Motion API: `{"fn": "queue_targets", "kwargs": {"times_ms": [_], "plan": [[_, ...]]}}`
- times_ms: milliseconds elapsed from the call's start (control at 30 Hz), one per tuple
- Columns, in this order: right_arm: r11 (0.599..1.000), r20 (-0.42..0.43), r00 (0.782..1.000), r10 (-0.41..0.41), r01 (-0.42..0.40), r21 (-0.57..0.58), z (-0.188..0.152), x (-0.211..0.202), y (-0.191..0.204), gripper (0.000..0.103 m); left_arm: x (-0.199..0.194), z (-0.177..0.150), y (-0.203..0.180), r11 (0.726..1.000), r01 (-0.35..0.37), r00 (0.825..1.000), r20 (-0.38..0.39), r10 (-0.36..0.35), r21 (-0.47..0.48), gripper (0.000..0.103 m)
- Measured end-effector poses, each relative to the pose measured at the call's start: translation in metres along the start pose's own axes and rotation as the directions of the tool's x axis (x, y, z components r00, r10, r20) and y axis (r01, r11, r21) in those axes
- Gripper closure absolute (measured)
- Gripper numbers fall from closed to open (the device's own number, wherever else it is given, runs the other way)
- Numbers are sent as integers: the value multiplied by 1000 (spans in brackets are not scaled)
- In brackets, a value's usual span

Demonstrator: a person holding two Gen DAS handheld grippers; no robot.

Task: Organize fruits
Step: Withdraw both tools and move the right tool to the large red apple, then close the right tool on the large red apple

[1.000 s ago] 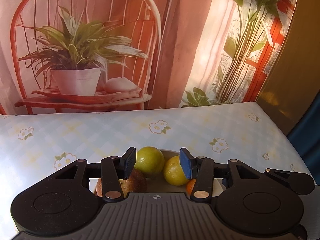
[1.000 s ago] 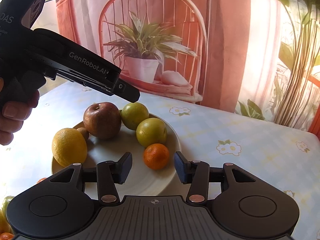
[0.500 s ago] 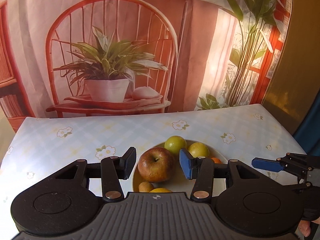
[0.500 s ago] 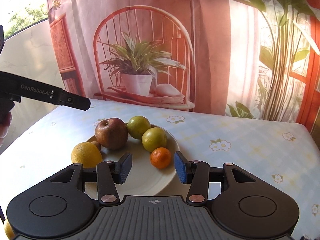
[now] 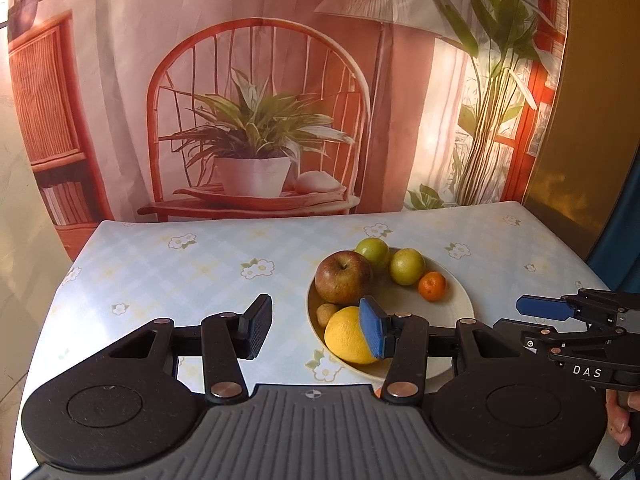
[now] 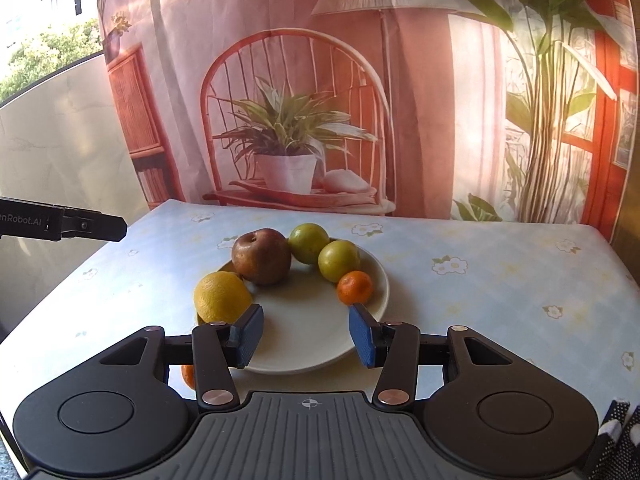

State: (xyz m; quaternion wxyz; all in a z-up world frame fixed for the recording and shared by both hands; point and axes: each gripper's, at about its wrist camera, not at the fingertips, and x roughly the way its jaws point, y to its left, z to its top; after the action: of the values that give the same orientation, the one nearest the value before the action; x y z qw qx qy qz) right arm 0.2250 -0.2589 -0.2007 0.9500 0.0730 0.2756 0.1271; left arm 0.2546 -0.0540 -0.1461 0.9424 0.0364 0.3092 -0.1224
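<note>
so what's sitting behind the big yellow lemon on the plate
A small round brown fruit sits just behind the large yellow lemon on the cream plate, with the red-brown apple beyond. From the right wrist view the lemon nearly hides it.

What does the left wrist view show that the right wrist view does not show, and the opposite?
Only the left wrist view shows the small brown fruit between apple and lemon, and the right gripper from the side.

Only the right wrist view shows an orange fruit off the plate, near its close rim, and trees outside.

Both show the plate with the apple, lemon, two green fruits, the mandarin, and open, empty jaws.
</note>
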Motion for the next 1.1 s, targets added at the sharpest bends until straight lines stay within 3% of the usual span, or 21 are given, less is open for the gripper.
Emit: {"fn": "queue_targets", "kwargs": {"times_ms": [333, 667, 867, 1100], "plan": [[1000, 9, 1000, -24, 24, 2, -31, -31, 24, 59, -22, -30, 0, 999, 24, 1000, -2, -25, -46, 52], [999, 88, 996, -30, 32, -17, -70, -60, 48, 58, -34, -54, -10, 997, 25, 1000, 11, -25, -74, 52], [1000, 50, 999, -5, 4, 30, -92, -69, 51, 57, -40, -66, -15, 997, 42, 999, 0, -42, -66, 52], [1000, -9, 1000, 17, -17, 0, -114, -72, 62, 53, -41, -72, -20, 997, 56, 998, -11, -57, -57, 52]]}}
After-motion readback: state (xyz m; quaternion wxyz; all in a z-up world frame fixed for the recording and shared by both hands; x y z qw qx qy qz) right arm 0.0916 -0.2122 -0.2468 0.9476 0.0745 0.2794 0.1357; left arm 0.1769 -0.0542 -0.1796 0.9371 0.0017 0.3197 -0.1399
